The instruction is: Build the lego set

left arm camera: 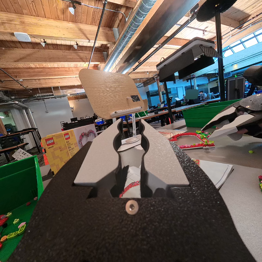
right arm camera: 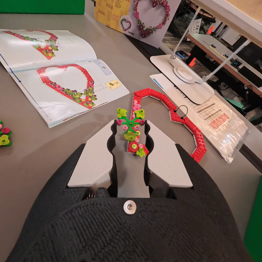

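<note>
A wooden book stand [left arm camera: 109, 93] stands tilted on a white base [right arm camera: 182, 73] at the far side of the grey table [right arm camera: 70, 148]. A clear plastic bag with a printed sheet inside [right arm camera: 216, 120] lies flat just beside that base, and part of the sheet is tucked under it. Green plastic bins [left arm camera: 201, 114] sit stacked at the back of the table, a black lamp on a pole [left arm camera: 185, 61] hangs over the table, and a silver air duct [left arm camera: 127, 36] runs along the wooden ceiling [left arm camera: 49, 28].
</note>
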A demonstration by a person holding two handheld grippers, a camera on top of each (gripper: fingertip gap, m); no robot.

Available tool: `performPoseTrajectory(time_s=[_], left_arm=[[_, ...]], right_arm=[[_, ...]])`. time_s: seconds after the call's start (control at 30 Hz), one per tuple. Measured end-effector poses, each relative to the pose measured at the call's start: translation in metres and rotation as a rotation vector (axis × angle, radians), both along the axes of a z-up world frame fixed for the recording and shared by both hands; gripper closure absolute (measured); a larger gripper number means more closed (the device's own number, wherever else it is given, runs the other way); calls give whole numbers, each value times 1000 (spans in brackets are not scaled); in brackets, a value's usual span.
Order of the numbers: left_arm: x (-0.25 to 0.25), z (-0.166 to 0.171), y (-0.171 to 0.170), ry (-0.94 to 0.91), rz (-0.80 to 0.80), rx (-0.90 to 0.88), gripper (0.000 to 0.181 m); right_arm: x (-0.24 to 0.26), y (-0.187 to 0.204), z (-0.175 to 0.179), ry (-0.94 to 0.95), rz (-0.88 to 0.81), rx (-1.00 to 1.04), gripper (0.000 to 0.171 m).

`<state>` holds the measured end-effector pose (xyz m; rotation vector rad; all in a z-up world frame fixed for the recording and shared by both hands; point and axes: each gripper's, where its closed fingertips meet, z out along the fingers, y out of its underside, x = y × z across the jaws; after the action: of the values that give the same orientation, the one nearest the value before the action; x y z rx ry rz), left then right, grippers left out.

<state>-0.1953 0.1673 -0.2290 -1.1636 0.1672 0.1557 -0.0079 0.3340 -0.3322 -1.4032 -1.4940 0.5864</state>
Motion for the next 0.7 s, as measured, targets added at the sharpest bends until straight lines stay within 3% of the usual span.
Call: performPoseTrajectory(time_s=[0.7], left_arm=[[1,-1,0,3,-1,-3,163]], right_arm=[[-6,-15,-16,-74,71,-18,134]])
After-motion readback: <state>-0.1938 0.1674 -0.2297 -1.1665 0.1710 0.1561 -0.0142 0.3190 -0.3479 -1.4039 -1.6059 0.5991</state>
